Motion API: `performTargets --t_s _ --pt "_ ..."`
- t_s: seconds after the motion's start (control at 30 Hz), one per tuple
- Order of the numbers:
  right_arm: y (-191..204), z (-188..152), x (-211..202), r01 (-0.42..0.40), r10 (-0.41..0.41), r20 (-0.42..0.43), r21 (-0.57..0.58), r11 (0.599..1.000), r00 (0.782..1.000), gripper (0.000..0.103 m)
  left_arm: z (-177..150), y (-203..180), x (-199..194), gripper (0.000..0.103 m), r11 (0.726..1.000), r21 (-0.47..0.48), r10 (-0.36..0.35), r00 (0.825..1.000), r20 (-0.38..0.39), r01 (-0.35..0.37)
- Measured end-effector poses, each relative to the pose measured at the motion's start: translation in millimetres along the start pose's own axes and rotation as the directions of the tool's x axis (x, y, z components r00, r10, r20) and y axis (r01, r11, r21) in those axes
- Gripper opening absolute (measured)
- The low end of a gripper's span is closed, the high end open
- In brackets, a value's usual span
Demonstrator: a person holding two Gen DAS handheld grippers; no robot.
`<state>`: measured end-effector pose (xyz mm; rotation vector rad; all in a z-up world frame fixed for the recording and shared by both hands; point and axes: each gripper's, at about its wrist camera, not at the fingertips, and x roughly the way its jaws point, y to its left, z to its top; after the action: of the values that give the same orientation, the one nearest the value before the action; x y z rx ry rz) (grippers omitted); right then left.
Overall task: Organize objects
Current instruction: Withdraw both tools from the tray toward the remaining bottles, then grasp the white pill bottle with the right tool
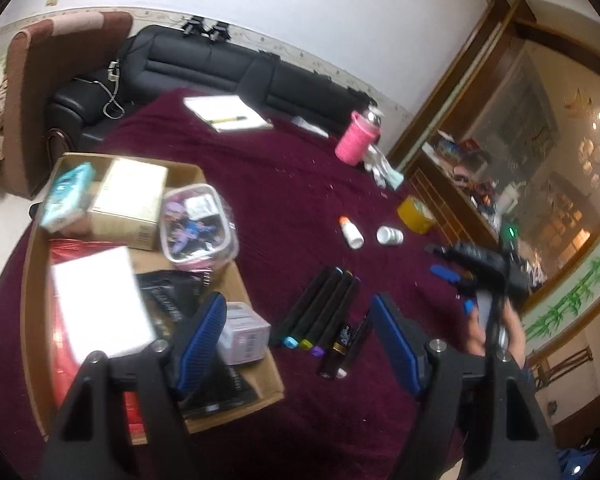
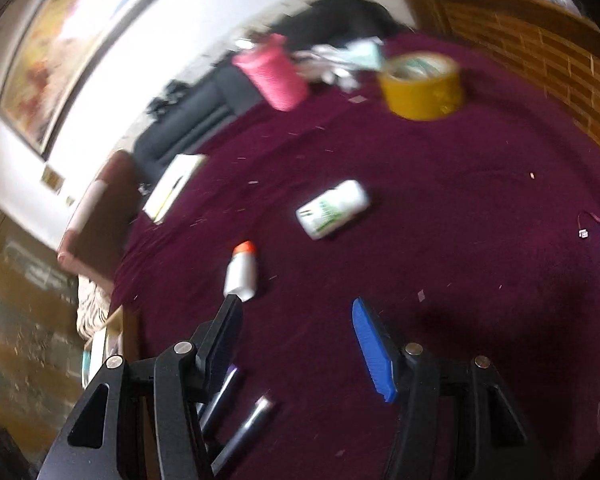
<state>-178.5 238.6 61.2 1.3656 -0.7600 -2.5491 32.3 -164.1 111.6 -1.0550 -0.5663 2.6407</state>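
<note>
Living room w/ a black sofa [image 1: 220, 64] at the back; a round table under a maroon cloth [image 1: 284, 184] took up most of both views. Left gripper [image 1: 296, 332] hung above the cloth, its blue-padded fingers [image 1: 204, 336] spread wide w/ nothing between them. A cardboard box [image 1: 256, 364] lay under and beyond the left finger, packed w/ a gold box [image 1: 128, 200], a teal pack [image 1: 66, 196], a clear pouch [image 1: 198, 226], a white box [image 1: 100, 300] and a small grey box [image 1: 244, 332]. Between the fingers and just ahead, a row of black markers [image 1: 320, 308] lay side by side on the cloth, coloured caps nearest the gripper. Further ahead: a small bottle w/ orange cap [image 1: 351, 232] and a white pill bottle [image 1: 390, 235], both lying down, then a yellow tape roll [image 1: 416, 214], a pink bottle [image 1: 356, 138] and a notepad w/ pen [image 1: 228, 114].

Right gripper [image 2: 298, 332] was also over the cloth, fingers apart and empty. The orange-capped bottle sat just off the tip of its left finger; couldn't tell if touching, frame blurred. The pill bottle lay ahead, well apart.
</note>
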Motion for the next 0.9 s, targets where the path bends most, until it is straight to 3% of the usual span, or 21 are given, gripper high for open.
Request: performTargets --t_s 0.2,0.4,0.63,0.67,0.7,0.8,0.9 --pt "-18 31 38 -0.001 0.010 -0.058 0.138 0.990 0.998 0.063 -8 -27 36 0.074 0.998 0.055 -0.029 0.998 -0.063 0.032" --pt "-6 55 69 0.052 -0.039 -0.074 0.178 0.983 0.996 0.063 -14 -48 54 0.074 0.992 0.120 -0.033 0.996 -0.088 0.043" --pt "9 70 100 0.206 -0.198 -0.072 0.137 0.969 0.978 0.059 -12 -52 59 0.074 0.987 0.153 -0.032 0.996 -0.087 0.045" --pt "12 70 102 0.222 -0.214 -0.075 0.115 0.968 0.974 0.046 -12 -52 59 0.074 0.988 0.150 -0.034 0.996 -0.088 0.047" --pt "15 68 106 0.222 -0.215 -0.086 0.084 0.971 0.973 0.041 -11 -52 60 0.074 0.987 0.150 -0.036 0.995 -0.088 0.049" --pt "21 60 103 0.226 -0.225 -0.065 0.005 0.974 0.972 0.041 -11 -52 60 0.074 0.987 0.153 -0.040 0.995 -0.088 0.053" --pt "18 46 93 0.175 -0.175 -0.086 -0.004 0.985 0.981 0.041 -9 -52 63 0.074 0.988 0.143 -0.042 0.994 -0.098 0.056"
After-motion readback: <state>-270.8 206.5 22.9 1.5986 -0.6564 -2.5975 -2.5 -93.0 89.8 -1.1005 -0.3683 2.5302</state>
